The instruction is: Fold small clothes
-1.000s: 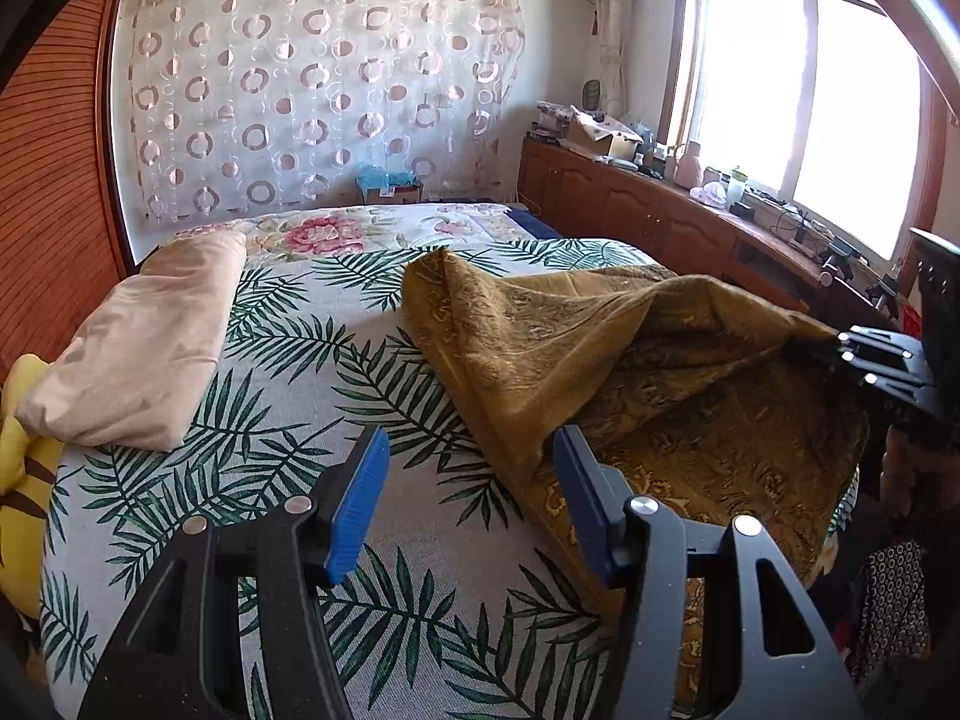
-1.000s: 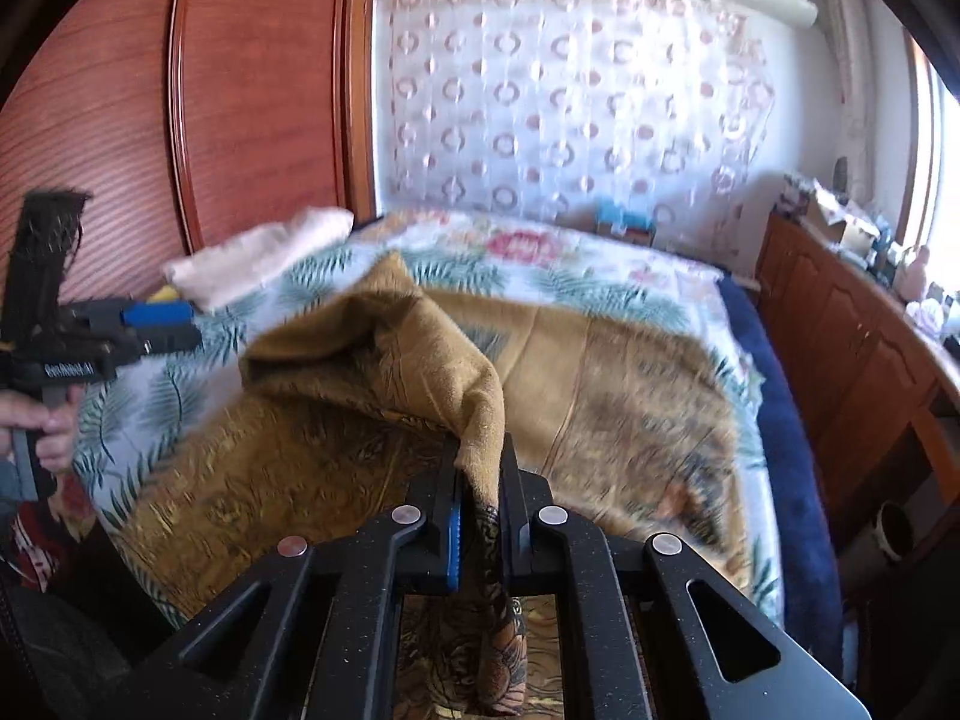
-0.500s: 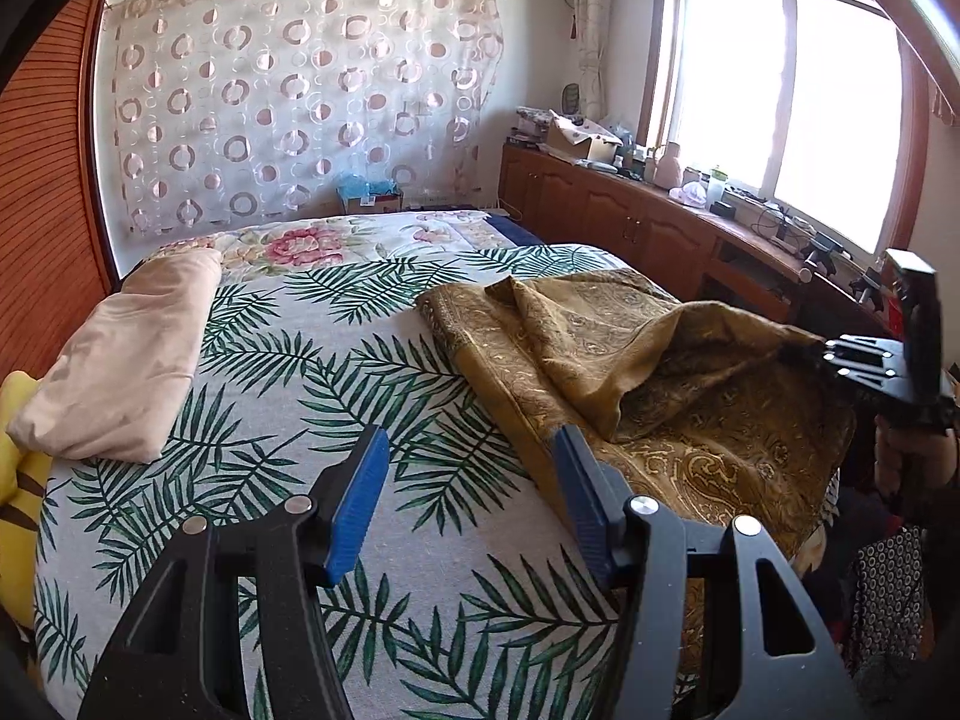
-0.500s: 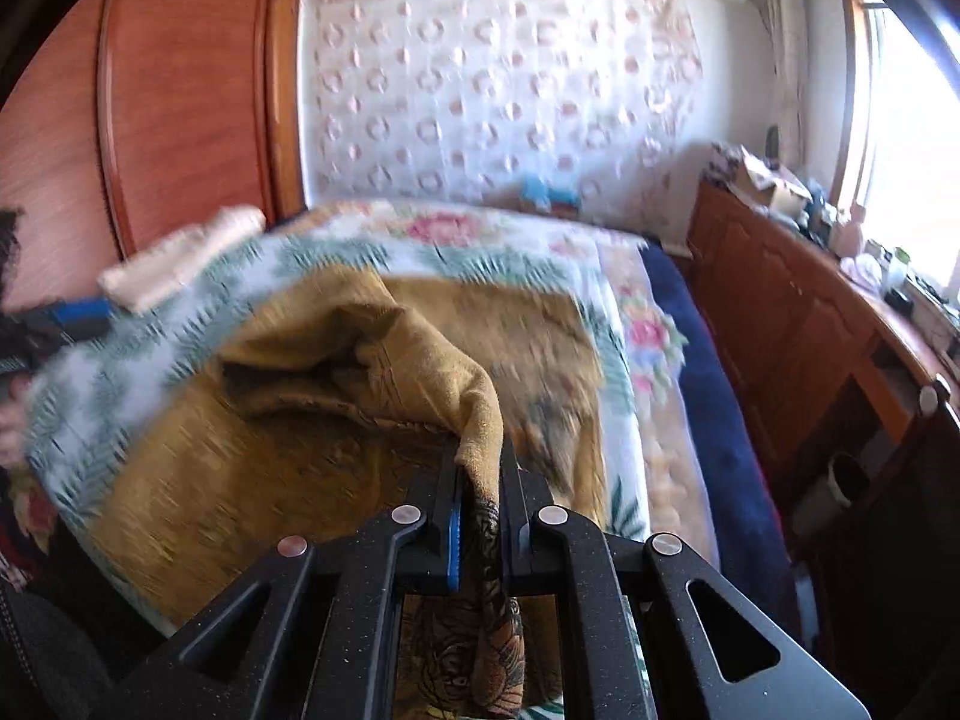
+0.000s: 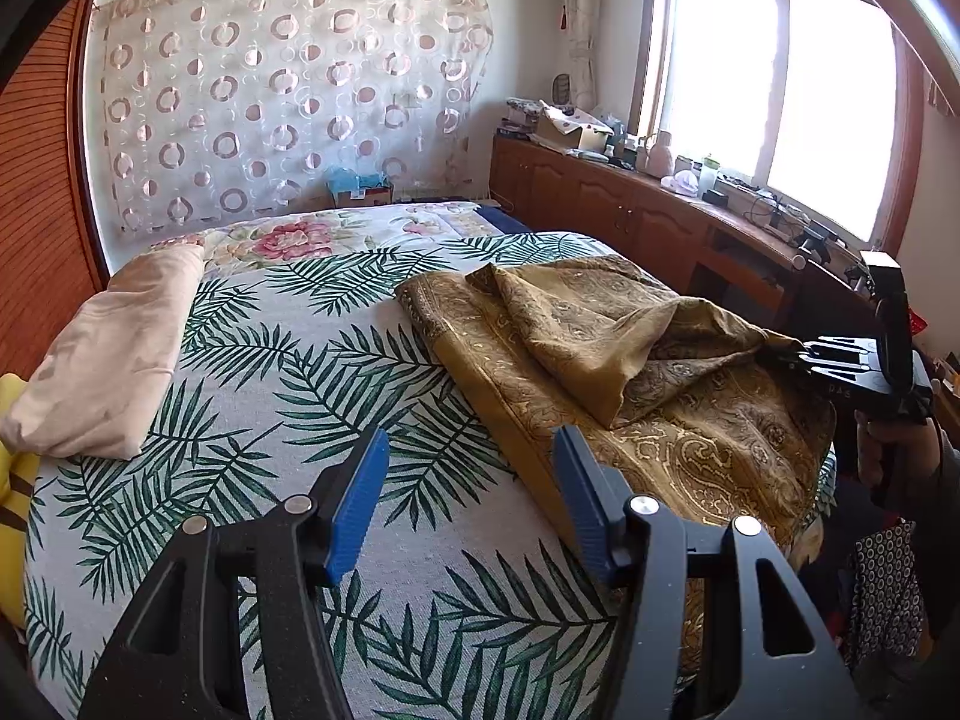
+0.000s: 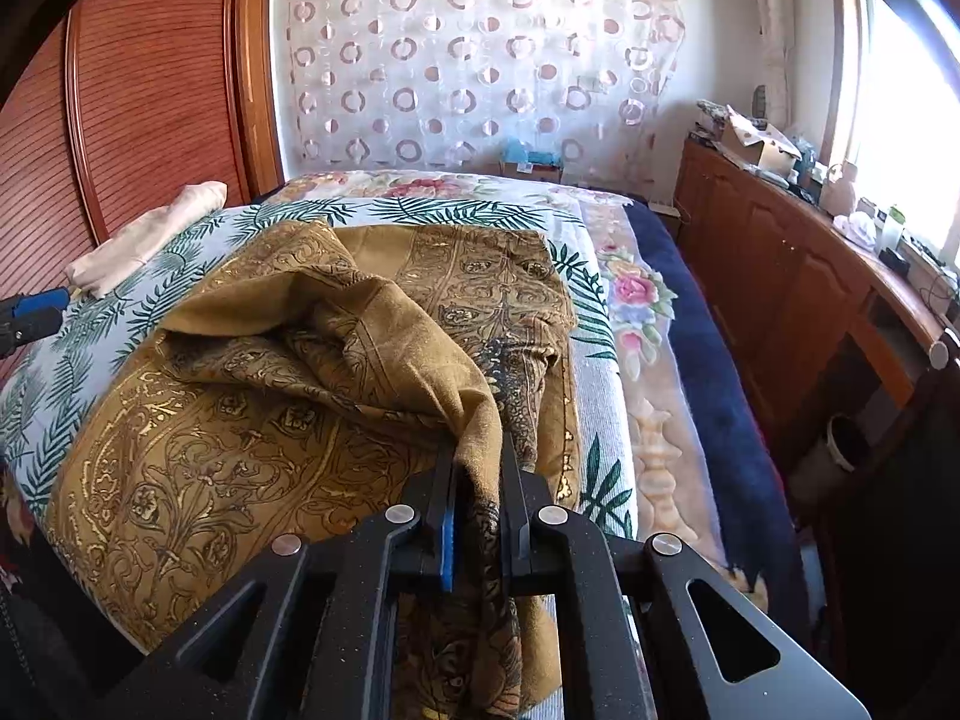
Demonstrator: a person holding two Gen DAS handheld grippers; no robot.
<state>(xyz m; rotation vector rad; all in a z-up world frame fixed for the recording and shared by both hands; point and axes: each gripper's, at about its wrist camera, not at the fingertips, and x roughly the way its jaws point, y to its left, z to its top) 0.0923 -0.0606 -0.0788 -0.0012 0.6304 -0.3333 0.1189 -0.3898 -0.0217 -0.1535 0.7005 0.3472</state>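
**Bedroom, palm-print bed: fold half-carried, cloth back down**

Bedspread (image 5: 288, 396) carries the gold paisley cloth (image 5: 600, 360), lying on the bed's window side and reaching the near edge.

Right tongs (image 6: 480, 504) clenched on a bunched corner of it; fabric hangs down through the jaws. Left tongs (image 5: 468, 498) released, blue pads (image 5: 354, 504) wide apart, hovering over bare bedspread just beside the cloth's left edge, holding nothing.

Change: a second ago the pinched flap stood high and tented. Now it has dropped and slumps over the flat layer, drawn toward the near window-side corner. Looks like the fold is mid-carry, not yet laid square.

Material: thin, limp woven cloth, gold print on ochre, plain reverse showing on the flap. Creases softly, won't hold an edge. Free left edge probably needs pinning or smoothing next.

Beyond: pink folded bedding (image 5: 102, 360) at far left, well apart.
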